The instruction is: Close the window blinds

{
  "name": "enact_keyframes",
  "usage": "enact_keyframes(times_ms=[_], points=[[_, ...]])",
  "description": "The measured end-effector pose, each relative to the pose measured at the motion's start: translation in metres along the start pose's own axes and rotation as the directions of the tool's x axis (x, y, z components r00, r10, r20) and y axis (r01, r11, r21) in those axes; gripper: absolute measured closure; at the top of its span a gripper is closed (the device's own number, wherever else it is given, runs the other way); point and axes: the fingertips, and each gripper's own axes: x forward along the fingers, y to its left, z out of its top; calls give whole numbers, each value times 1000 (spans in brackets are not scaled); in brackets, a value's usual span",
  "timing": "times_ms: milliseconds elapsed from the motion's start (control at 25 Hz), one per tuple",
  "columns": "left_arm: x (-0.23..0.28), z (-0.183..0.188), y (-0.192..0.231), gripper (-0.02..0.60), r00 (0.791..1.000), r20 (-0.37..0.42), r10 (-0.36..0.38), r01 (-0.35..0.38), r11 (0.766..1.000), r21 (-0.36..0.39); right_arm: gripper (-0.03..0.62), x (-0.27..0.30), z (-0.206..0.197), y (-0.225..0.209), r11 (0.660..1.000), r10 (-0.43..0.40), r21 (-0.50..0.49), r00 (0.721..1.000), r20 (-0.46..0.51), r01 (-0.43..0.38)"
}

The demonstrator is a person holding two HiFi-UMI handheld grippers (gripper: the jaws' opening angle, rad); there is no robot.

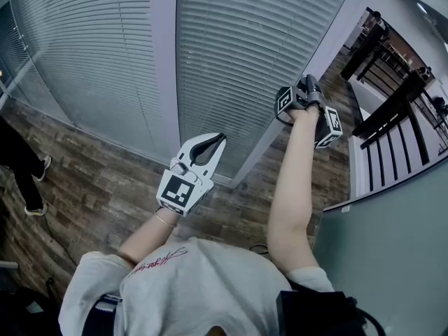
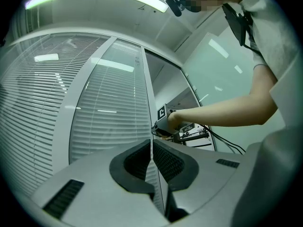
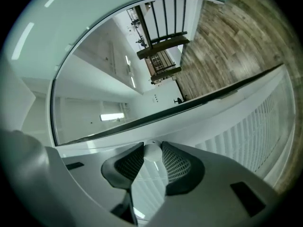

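Observation:
White slatted window blinds (image 1: 245, 47) hang behind glass in front of me, slats near flat; they also show in the left gripper view (image 2: 109, 112) and the right gripper view (image 3: 255, 131). My right gripper (image 3: 152, 150) is raised to the frame post at the blinds' right edge, shut on a small white round knob (image 3: 152, 151) pinched between its pads. It appears in the head view (image 1: 308, 86) and from the left gripper view (image 2: 163, 124). My left gripper (image 1: 215, 140) is held lower, pointing at the middle panel, jaws together with nothing in them (image 2: 152, 145).
A white frame post (image 1: 164, 68) divides the blind panels. A black railing (image 1: 392, 110) stands to the right above a lower level. Another person's legs (image 1: 28, 166) stand at the far left on the wood floor (image 1: 105, 187). A pale green wall (image 1: 392, 257) is close on my right.

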Motion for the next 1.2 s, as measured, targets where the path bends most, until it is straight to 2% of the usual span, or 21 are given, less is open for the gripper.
enact_keyframes(times_ms=[240,360,520,720,800,920,1080,1200], points=[[0,-1,1,561,1000,-3,-1,1,1000,1,464,-1,1,-2,996,17,83,1000,9,-18],[3,0,-1,561,1000,-1,-10,10,1000,1,464,-2,2,-3,989,50,139,998,25,-53],[6,-1,-3,561,1000,-2,-17,17,1000,1,464,-2,2,-6,955,95,278,995,39,-103],[11,-1,-8,561,1000,-6,-30,30,1000,0,464,-2,2,-8,914,134,379,990,52,-144],[11,-1,-11,561,999,-14,-31,31,999,-17,464,-3,5,-8,916,146,372,989,35,-149],[8,-3,-6,561,1000,-19,-20,19,1000,-19,464,-1,5,-7,937,163,315,987,-7,-153],[6,-5,0,561,1000,-17,-5,5,1000,-9,462,-6,0,-4,960,192,216,980,-54,-177],[6,-5,0,561,1000,-20,-3,2,1000,-4,462,-15,-3,-2,979,179,116,980,-89,-168]])
